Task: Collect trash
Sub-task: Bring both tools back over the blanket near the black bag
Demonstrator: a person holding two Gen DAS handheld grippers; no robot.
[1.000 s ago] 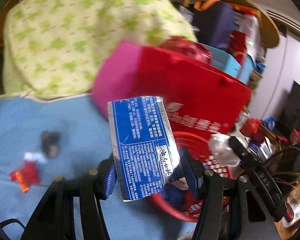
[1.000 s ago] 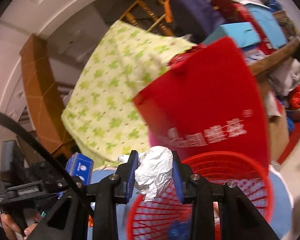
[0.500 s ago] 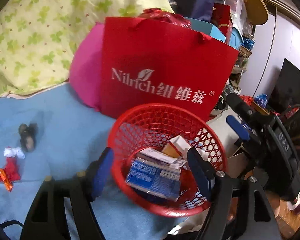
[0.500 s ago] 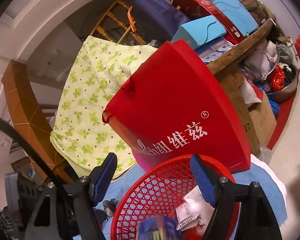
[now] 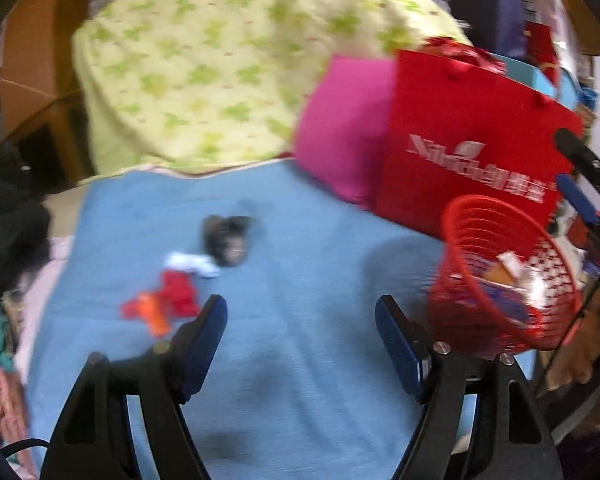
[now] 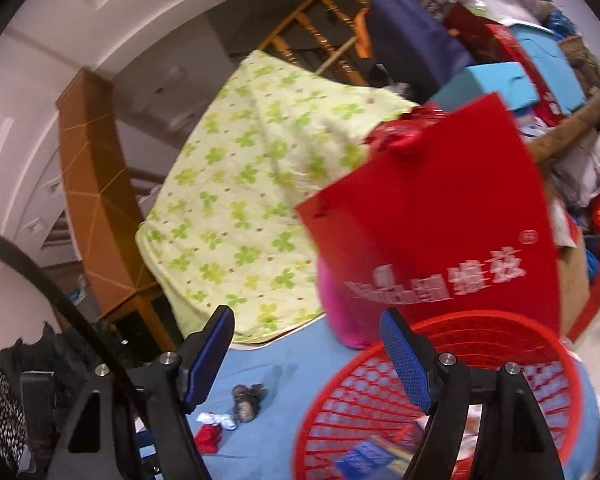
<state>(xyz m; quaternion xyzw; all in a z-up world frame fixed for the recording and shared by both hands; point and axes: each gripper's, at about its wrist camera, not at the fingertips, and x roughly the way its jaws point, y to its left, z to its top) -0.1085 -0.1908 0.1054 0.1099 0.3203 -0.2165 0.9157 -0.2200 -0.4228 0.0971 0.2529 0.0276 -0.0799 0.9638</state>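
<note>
A red mesh basket [image 5: 472,240] holding a blue packet and other wrappers stands on the blue cloth [image 5: 308,264], right of my left gripper [image 5: 300,320], which is open and empty. Left of it lie a red and orange wrapper [image 5: 168,300], a white scrap [image 5: 192,262] and a dark brown lump [image 5: 230,240]. My right gripper [image 6: 308,334] is open and empty above the basket's [image 6: 540,392] left rim. The red wrapper [image 6: 208,438], white scrap [image 6: 220,420] and brown lump [image 6: 246,402] lie below it to the left.
A red paper bag [image 5: 472,152] and a pink bag [image 5: 344,124] stand behind the basket. A green clover-print quilt [image 5: 220,60] is piled at the back. Stacked boxes and clutter [image 6: 540,72] fill the right. The right gripper's blue finger [image 5: 576,196] shows beyond the basket.
Both grippers let go of their trash into the basket, the left the blue packet, the right the white crumpled paper. Both then swung left, bringing the scraps on the cloth into view.
</note>
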